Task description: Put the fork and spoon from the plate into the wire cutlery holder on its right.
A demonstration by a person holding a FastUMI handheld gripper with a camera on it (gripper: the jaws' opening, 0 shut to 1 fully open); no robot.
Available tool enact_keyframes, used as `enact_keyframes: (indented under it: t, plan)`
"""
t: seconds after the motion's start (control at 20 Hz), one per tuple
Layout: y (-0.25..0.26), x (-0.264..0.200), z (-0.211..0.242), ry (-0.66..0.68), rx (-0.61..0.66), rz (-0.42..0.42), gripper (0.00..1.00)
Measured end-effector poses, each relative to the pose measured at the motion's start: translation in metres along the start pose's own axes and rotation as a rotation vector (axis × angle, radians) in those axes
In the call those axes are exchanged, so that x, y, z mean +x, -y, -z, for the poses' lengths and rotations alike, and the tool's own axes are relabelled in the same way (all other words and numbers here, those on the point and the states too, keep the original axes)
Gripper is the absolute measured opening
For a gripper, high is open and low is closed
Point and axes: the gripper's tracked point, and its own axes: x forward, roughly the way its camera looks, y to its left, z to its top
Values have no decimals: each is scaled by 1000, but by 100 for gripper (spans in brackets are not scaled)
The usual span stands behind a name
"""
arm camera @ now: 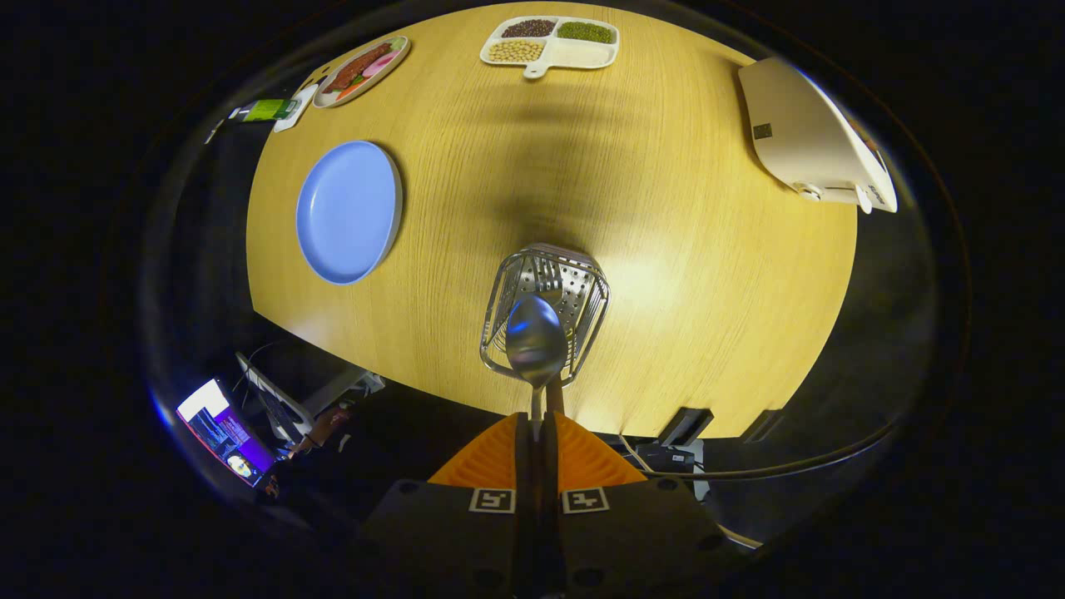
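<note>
Spoon: shiny steel spoon point(536, 339), handle clamped between the fingers of the gripper point(537, 416), bowl pointing straight ahead over the holder.
Holder: silver wire cutlery holder point(582, 287), steel fork point(545, 285) inside.
Plate: round blue plate point(348, 210), left, well apart.
Writing: none readable.

Gripper point(537, 428) fingers clamped together on a spoon point(535, 339) handle

Scene is viewed from gripper-mounted fisheye cam, looking steeply down onto table point(682, 274), cutlery holder point(545, 312) seen close ahead of fingers.
</note>
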Motion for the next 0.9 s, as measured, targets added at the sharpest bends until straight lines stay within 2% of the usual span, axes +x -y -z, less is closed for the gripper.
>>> enact_keyframes:
  t: [0.4,0.65,0.9]
  plan:
    - [4,28,-23,-138,-12,23,6]
    - [-1,40,-31,-127,-35,17,8]
    - [-4,38,-35,-46,-52,1,18]
